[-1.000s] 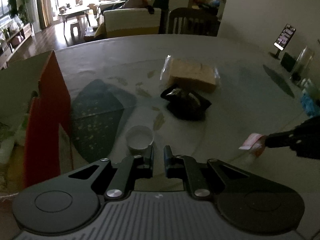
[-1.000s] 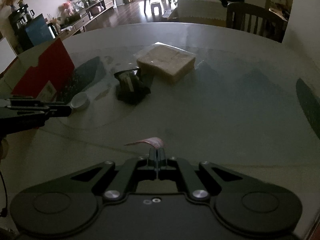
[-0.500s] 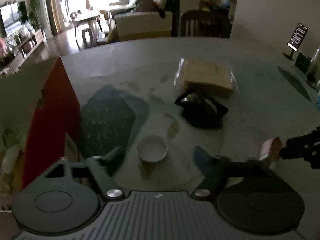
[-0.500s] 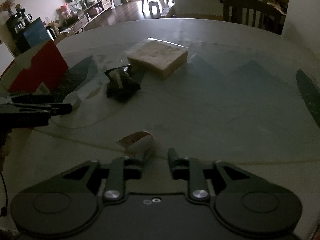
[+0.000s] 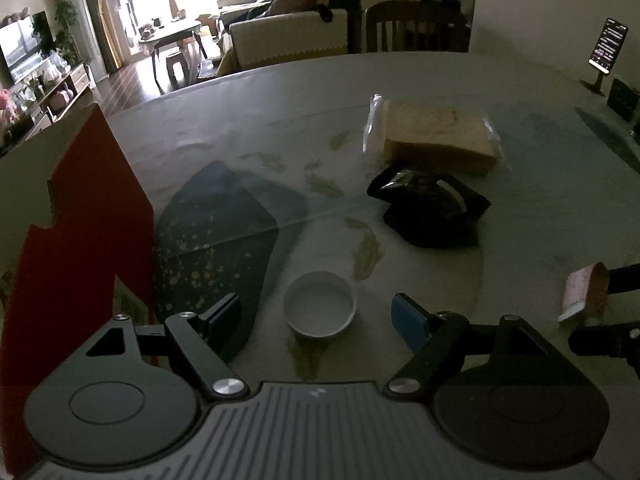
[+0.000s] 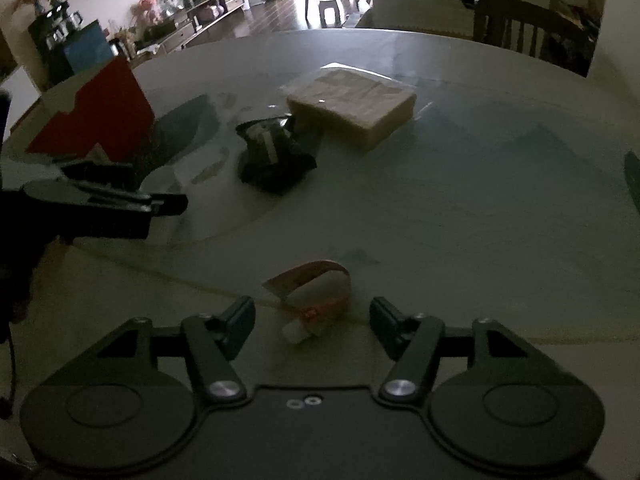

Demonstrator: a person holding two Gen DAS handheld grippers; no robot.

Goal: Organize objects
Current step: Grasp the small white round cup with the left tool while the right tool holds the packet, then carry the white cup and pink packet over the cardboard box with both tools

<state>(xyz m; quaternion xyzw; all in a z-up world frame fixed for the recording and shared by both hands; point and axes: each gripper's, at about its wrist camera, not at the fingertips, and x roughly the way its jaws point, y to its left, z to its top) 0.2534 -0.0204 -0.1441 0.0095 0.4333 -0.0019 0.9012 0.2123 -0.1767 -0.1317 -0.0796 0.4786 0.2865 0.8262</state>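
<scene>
Grippers both spread wide and empty: left gripper (image 5: 318, 314) straddles a small white cup (image 5: 319, 310) beside the red box (image 5: 80, 216), right gripper (image 6: 312, 316) flanks a pink packet (image 6: 314, 286) lying on the round table (image 6: 480, 200)

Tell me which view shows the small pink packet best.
The right wrist view: the small pink packet lies whole on the table, centred between the open right tongs. The left wrist view catches it only at the right edge, small and seen side-on.
</scene>
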